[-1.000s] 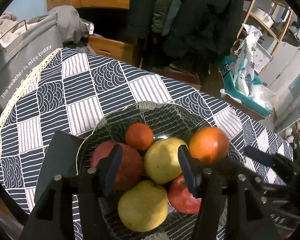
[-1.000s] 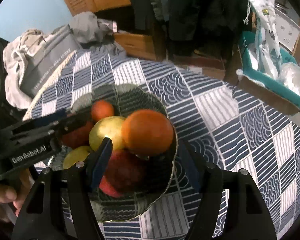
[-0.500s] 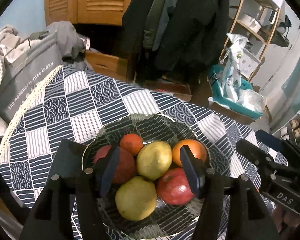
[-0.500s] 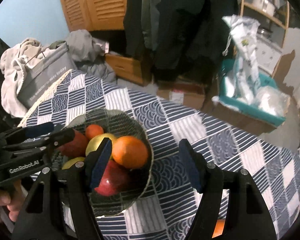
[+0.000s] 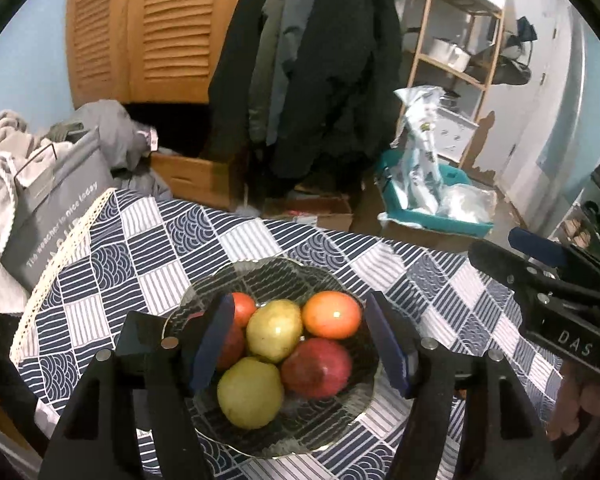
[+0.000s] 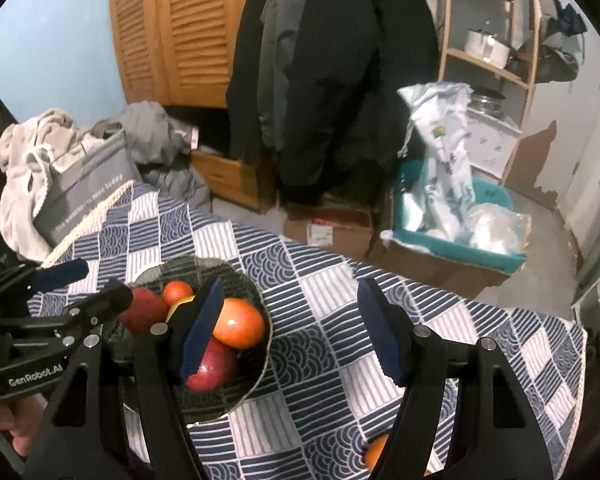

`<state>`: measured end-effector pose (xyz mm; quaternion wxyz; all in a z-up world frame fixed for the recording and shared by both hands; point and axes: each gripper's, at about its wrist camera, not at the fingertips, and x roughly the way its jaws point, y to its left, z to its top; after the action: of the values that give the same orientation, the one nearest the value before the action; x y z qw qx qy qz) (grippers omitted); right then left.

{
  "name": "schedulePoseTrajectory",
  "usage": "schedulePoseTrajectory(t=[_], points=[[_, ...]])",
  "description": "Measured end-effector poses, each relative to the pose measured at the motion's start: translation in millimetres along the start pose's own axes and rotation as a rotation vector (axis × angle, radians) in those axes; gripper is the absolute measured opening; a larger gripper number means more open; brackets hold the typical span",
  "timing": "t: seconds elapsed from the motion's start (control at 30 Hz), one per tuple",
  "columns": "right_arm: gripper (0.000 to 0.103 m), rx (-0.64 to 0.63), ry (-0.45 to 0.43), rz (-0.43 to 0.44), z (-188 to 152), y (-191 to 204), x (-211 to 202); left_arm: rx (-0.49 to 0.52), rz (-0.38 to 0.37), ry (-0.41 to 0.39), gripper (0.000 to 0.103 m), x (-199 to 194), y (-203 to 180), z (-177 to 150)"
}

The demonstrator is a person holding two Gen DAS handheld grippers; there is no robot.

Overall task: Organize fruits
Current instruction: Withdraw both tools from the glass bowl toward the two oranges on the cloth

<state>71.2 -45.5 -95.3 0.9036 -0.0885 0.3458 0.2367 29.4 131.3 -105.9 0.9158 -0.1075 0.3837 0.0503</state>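
Observation:
A glass bowl (image 5: 276, 276) on the checked blue tablecloth (image 5: 140, 248) holds several fruits: an orange (image 5: 331, 314), a small tangerine (image 5: 244, 306), two yellow pears (image 5: 274, 330), and a red apple (image 5: 316, 368). A second apple sits partly behind a finger. My left gripper (image 5: 300, 344) hovers above the bowl with its jaws opening and nothing between them. My right gripper (image 6: 290, 332) stands open and empty to the right of the bowl (image 6: 236, 396). Another orange (image 6: 376, 454) lies on the cloth near the front edge, half hidden by a finger.
A grey storage bag (image 5: 56, 216) with clothes stands past the table's left edge. Dark coats (image 5: 324, 72) hang behind, and a teal bin (image 5: 432, 216) with plastic bags sits on the floor. The right gripper's body (image 5: 548, 288) shows at the right of the left wrist view.
Both grippers rose and drew back from the bowl, so the fruits look smaller and more of the room shows. The left jaws spread wider. The right jaws kept their width.

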Motion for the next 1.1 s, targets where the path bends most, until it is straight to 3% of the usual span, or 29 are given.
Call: schedulePoseTrajectory(t=[0.17,0.27,0.73,1.1], points=[[0.070,0.013,-0.038,-0.022,1,-8,-23,0.027,-0.008,-0.038,0.070,-18,-12,2],[0.070,0.017,-0.054,-0.031,1,-12,-37,0.039,-0.010,-0.059,0.077,-26,-18,3],[0.070,0.039,-0.129,-0.069,-4,-32,-85,0.061,-0.025,-0.109,0.080,-54,-35,6],[0.070,0.075,-0.125,-0.103,-23,-57,-105,0.090,-0.060,-0.121,0.085,-63,-60,7]])
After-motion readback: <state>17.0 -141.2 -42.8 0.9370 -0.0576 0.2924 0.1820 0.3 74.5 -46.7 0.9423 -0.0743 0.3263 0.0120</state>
